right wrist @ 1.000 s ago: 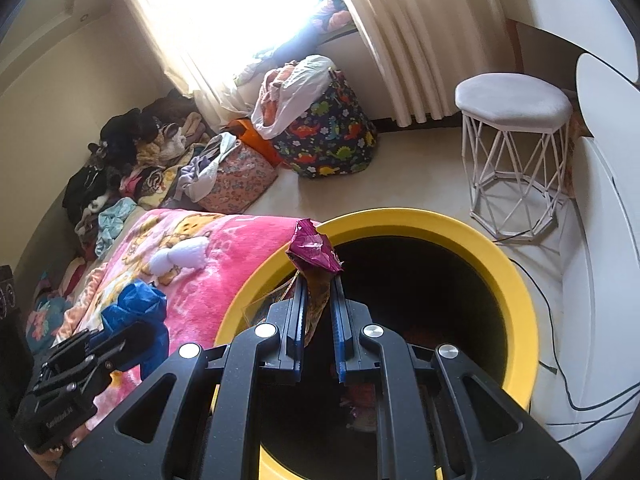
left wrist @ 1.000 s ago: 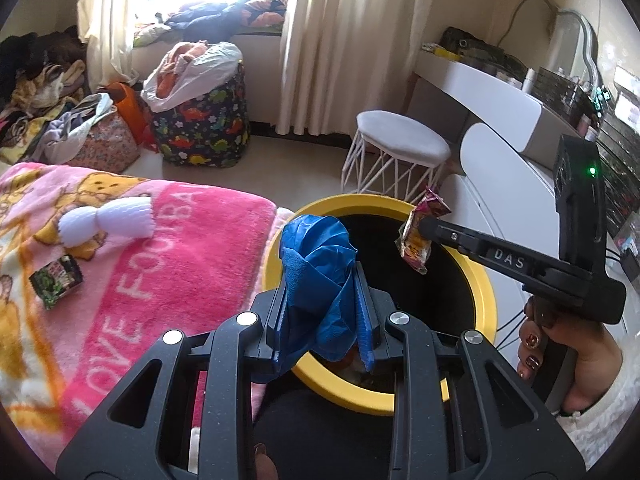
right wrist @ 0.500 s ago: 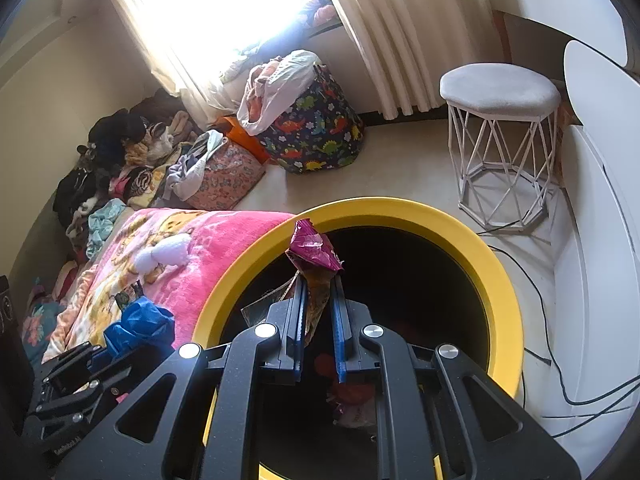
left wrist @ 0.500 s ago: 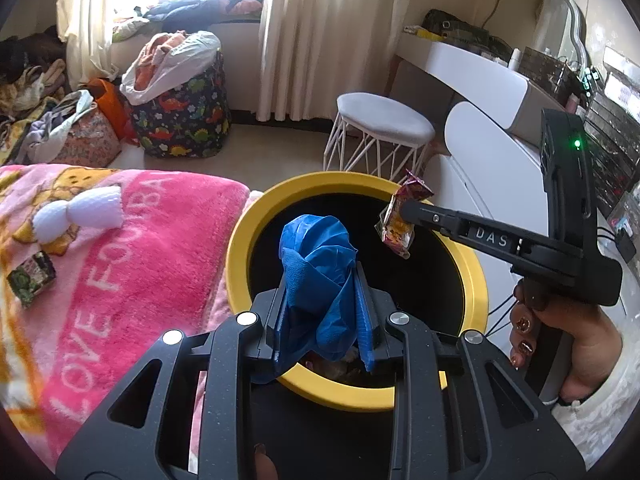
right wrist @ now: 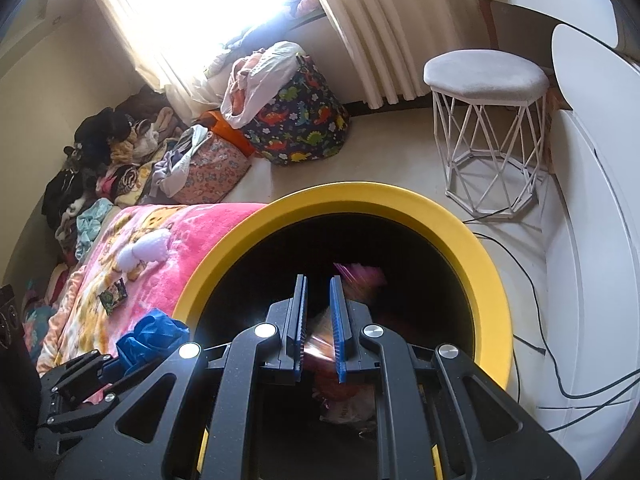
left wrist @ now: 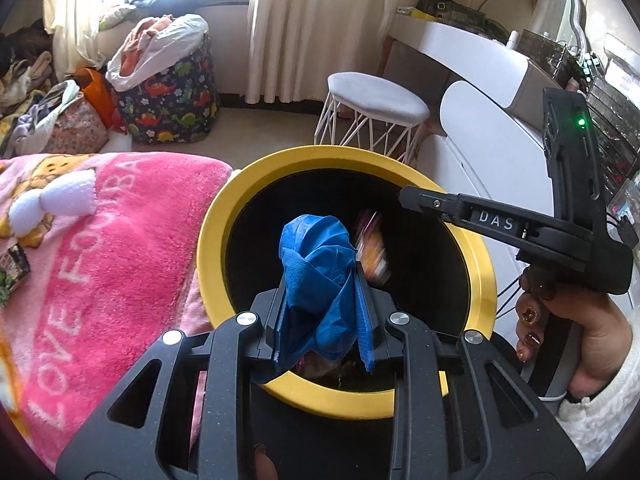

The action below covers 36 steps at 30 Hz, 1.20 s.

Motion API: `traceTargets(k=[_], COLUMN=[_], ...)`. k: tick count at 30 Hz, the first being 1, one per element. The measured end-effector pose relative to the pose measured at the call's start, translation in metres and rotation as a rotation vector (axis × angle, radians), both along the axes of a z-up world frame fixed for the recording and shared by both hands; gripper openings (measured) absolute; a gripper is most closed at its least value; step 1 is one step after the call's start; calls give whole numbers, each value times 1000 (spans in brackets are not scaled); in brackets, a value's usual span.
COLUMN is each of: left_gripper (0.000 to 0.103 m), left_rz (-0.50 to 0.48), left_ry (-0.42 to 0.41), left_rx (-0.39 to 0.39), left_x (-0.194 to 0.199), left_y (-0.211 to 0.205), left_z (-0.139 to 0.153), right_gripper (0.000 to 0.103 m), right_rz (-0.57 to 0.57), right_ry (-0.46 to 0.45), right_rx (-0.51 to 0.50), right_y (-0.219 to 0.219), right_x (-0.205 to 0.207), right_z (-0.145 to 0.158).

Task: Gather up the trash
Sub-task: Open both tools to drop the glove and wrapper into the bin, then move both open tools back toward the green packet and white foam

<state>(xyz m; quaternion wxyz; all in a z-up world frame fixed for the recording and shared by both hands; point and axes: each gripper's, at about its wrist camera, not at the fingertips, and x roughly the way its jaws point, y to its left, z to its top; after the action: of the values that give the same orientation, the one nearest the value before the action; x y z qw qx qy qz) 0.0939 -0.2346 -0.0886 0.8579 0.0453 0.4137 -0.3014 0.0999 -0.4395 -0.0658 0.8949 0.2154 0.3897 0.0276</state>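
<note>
Pink blanket at left, pressed against a yellow-rimmed black trash bin. Left gripper above the near rim, clamped on a crumpled blue sheet. Right gripper over the opening, jaws parted, empty. Snack wrapper blurred and loose inside the bin mouth. Best done by centring the blue sheet over the dark opening before letting go. Small dark packet left on the blanket.
</note>
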Motion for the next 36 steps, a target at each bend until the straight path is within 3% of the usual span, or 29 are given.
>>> traceTargets(k=[4, 8, 12, 16, 22, 36], left_gripper=[23, 50, 78, 91, 92, 92], left_rz=[4, 17, 46, 87, 150, 233], left_ry=[5, -2, -30, -48, -59, -104], left_rx=[1, -17, -25, -32, -44, -71], left_x=[4, 8, 8, 9, 14, 15], left_y=[-1, 1, 8, 16, 37, 72], left_z=[-1, 4, 12, 18, 27, 46], right_gripper=[13, 34, 41, 52, 61, 68], right_rz=[-11, -35, -44, -40, -16, 72], right_ry=[1, -6, -18, -35, -67, -125], right_rx=[3, 7, 1, -6, -27, -67], right_y=[-2, -6, -6, -2, 10, 40], right_x=[0, -3, -5, -7, -7, -3], right_z=[0, 1, 5, 12, 23, 48])
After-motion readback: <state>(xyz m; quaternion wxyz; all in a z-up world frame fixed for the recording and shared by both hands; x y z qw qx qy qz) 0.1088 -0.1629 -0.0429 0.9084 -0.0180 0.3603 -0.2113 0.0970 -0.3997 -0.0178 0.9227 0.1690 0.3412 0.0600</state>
